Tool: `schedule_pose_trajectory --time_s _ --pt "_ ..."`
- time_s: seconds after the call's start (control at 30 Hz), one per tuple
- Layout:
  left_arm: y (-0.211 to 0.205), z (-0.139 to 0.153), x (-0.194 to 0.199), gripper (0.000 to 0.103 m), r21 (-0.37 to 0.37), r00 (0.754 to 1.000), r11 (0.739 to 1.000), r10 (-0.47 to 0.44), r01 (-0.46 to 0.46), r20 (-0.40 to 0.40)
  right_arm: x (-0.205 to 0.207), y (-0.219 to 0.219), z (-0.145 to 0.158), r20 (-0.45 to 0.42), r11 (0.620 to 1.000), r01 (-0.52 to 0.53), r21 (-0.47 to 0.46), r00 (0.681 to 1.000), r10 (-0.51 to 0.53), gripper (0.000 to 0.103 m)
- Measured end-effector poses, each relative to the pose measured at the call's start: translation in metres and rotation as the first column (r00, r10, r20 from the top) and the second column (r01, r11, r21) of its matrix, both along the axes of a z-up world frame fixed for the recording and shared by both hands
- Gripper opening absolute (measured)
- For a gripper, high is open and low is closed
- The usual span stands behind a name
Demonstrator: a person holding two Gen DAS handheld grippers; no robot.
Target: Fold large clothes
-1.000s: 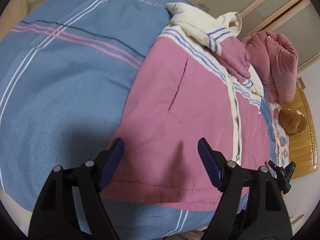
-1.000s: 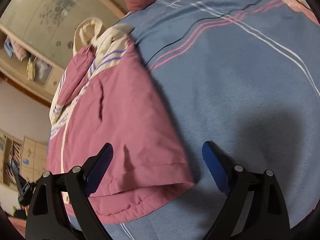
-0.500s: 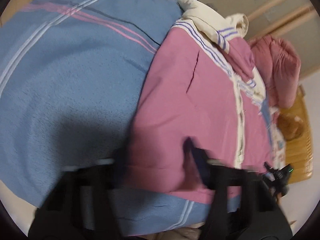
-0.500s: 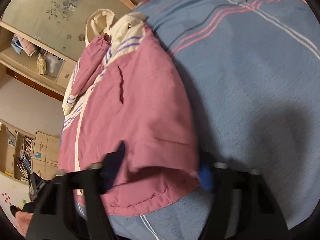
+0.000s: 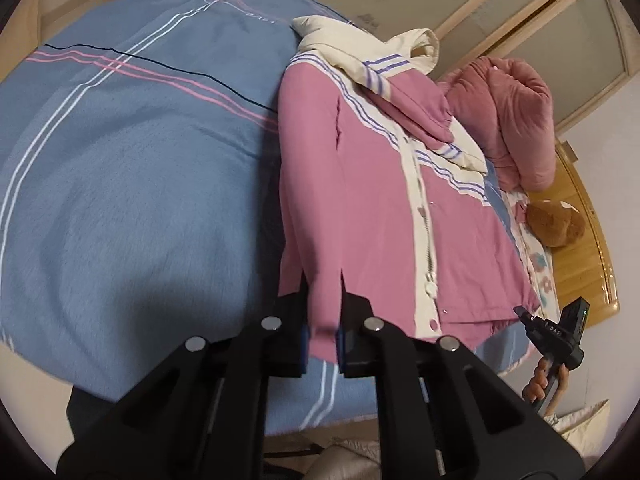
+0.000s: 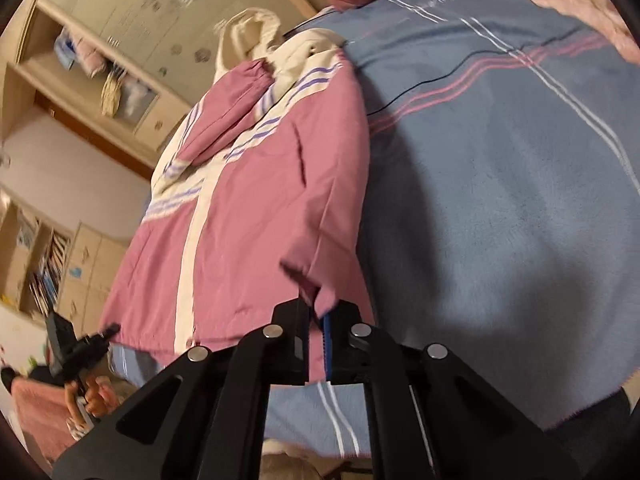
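While jacket (image 5: 360, 208) hem lifts | both hand-held grippers (image 5: 322, 330) (image 6: 318, 334) clamp hem | blue blanket (image 5: 140, 184) beside

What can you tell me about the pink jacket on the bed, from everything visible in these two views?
The pink jacket is a padded-looking garment with a cream hood, cream yoke with purple stripes, and a cream zip-and-snap placket. It lies front up on the blue striped blanket, one pink sleeve folded across the chest. The left gripper and right gripper are each clamped on its hem, which looks raised off the blanket there.
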State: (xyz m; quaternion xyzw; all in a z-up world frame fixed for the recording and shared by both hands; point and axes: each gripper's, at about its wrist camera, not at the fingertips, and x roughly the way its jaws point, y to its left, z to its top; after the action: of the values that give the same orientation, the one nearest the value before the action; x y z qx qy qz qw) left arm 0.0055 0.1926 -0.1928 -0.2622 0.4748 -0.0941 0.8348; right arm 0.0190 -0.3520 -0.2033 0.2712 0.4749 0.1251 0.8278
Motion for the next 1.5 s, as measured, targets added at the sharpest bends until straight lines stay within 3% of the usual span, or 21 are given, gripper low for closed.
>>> schedule_pose_trajectory --time_s 0.1,0.17,0.27,0.33,0.37,0.4,0.43,0.47,0.5,0.6,0.77,0.83,0.9,0.93,1.0,1.07,1.1,1.13,1.2,1.3,1.5 --pt "0.005 0.006 -0.015 0.009 0.015 1.0 1.0 -0.01 0.01 0.01 -0.013 -0.011 0.01 0.015 0.999 0.012 -0.049 1.0 -0.012 0.002" --pt "0.008 0.0 -0.012 0.01 0.067 0.999 0.998 -0.004 0.006 -0.032 -0.009 -0.017 0.002 -0.016 0.993 0.019 -0.12 1.0 -0.021 0.001" --pt "0.025 0.001 -0.007 0.017 0.06 0.998 0.997 0.048 -0.045 -0.041 -0.005 -0.033 -0.012 -0.072 0.954 0.134 -0.268 0.985 -0.159 0.002" --pt "0.029 0.01 -0.004 0.026 0.063 0.998 0.996 0.065 -0.064 -0.011 -0.004 -0.043 -0.007 -0.03 0.946 0.212 -0.247 0.974 -0.226 0.003" --pt "0.025 0.022 0.0 0.03 0.123 0.997 0.989 0.077 -0.079 0.022 -0.002 -0.044 -0.002 -0.008 0.945 0.23 -0.233 0.971 -0.238 0.006" --pt "0.021 0.03 0.002 0.038 0.181 0.996 0.979 0.082 -0.089 0.046 0.002 -0.043 0.004 0.022 0.942 0.241 -0.234 0.97 -0.243 0.024" --pt "0.017 0.037 0.003 0.05 0.224 0.995 0.97 0.078 -0.091 0.066 0.006 -0.04 0.01 0.045 0.94 0.241 -0.242 0.97 -0.237 0.058" --pt "0.01 0.046 0.004 0.054 0.255 0.994 0.964 0.059 -0.081 0.092 0.009 -0.035 0.016 0.083 0.94 0.24 -0.243 0.97 -0.226 0.067" --pt "0.006 0.051 0.003 0.056 0.258 0.993 0.964 0.039 -0.066 0.108 0.01 -0.032 0.02 0.107 0.941 0.237 -0.243 0.97 -0.217 0.067" --pt "0.0 0.06 0.001 0.056 0.259 0.991 0.965 0.007 -0.043 0.135 0.027 -0.014 0.028 0.143 0.944 0.176 -0.281 0.98 -0.14 0.067" --pt "-0.027 0.049 0.04 0.051 0.257 0.992 0.965 -0.074 0.045 0.105 0.077 0.036 0.019 0.119 0.975 -0.003 -0.22 0.993 0.03 0.067" --pt "-0.044 0.014 0.064 0.05 0.254 0.994 0.961 -0.11 0.106 0.001 0.1 0.063 -0.007 0.041 0.953 -0.085 -0.291 0.994 0.101 0.067" --pt "-0.054 -0.024 0.081 0.044 0.249 0.986 0.959 -0.108 0.137 -0.128 0.121 0.083 -0.05 -0.165 0.925 -0.185 -0.331 0.977 0.137 0.067" --pt "-0.057 -0.033 0.085 0.042 0.265 0.981 0.954 -0.099 0.142 -0.168 0.124 0.087 -0.056 -0.191 0.914 -0.196 -0.355 0.972 0.135 0.067" --pt "-0.063 -0.02 0.089 0.042 0.275 0.979 0.946 -0.134 0.172 -0.153 0.129 0.092 -0.039 -0.176 0.901 -0.229 -0.368 0.969 0.175 0.067" --pt "-0.066 0.022 0.095 0.057 0.267 0.981 0.944 -0.189 0.192 -0.036 0.142 0.087 -0.003 -0.101 0.931 -0.242 -0.275 0.97 0.222 0.067" --pt "-0.068 0.047 0.102 0.078 0.292 0.979 0.938 -0.202 0.186 0.027 0.153 0.084 0.014 -0.068 0.94 -0.235 -0.247 0.972 0.225 0.067" --pt "-0.07 0.064 0.108 0.088 0.316 0.974 0.931 -0.214 0.181 0.072 0.166 0.083 0.028 -0.042 0.945 -0.232 -0.23 0.973 0.229 0.068" --pt "-0.082 0.101 0.139 0.089 0.388 0.944 0.902 -0.277 0.192 0.176 0.197 0.085 0.055 0.023 0.952 -0.227 -0.208 0.971 0.237 0.07" --pt "-0.093 0.116 0.209 0.089 0.455 0.94 0.874 -0.283 0.172 0.189 0.266 0.097 0.08 0.094 0.96 -0.203 -0.195 0.97 0.224 0.073" --pt "-0.099 0.061 0.359 0.089 0.423 0.972 0.885 -0.231 0.193 0.039 0.429 0.128 0.081 0.139 0.983 -0.185 -0.02 0.973 0.186 0.073"
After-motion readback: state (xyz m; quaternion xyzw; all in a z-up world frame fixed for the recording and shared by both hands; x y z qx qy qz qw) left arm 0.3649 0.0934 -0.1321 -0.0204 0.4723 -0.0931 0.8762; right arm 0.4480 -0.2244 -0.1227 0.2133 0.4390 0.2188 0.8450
